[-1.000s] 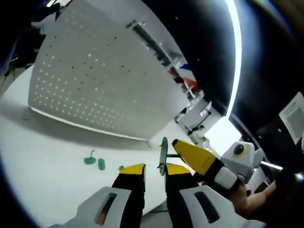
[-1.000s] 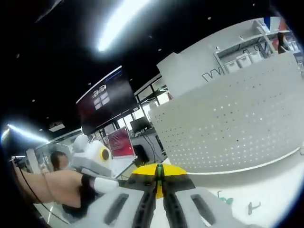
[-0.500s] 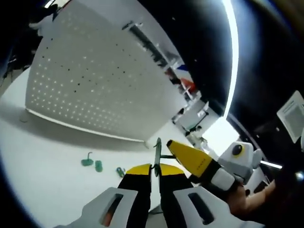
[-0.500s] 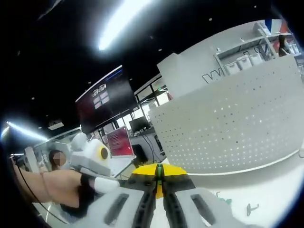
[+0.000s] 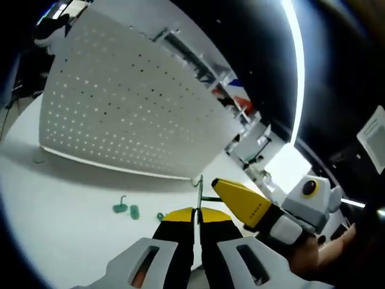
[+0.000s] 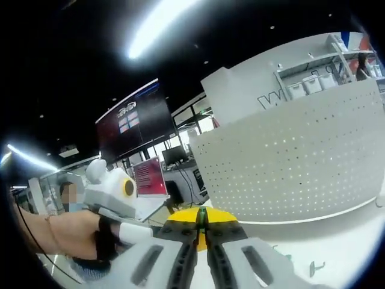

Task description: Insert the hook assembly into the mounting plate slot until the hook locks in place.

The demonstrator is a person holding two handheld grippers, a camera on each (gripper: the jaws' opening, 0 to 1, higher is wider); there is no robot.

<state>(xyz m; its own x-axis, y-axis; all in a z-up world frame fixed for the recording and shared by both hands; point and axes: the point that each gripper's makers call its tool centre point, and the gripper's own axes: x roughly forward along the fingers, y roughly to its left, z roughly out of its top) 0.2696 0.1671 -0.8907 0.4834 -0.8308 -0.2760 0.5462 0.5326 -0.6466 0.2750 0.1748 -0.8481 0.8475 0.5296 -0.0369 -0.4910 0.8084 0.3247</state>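
Green metal is pinched between both tools now: a second ago my left tool (image 5: 196,215) stood apart beside the thin green plate (image 5: 199,195), and it has since clenched on the plate's lower edge. The right tool (image 5: 231,195), coming in from 3 o'clock, grips the hook part against the same plate; in the right gripper view its jaws (image 6: 202,224) are shut on the green piece (image 6: 203,214). I judge both halves are held mid-air, so the insertion can begin. Count: one white pegboard (image 5: 126,114), upright at 11 o'clock; three small green pieces (image 5: 126,209) lying on the white table (image 5: 54,205) at 8 o'clock.
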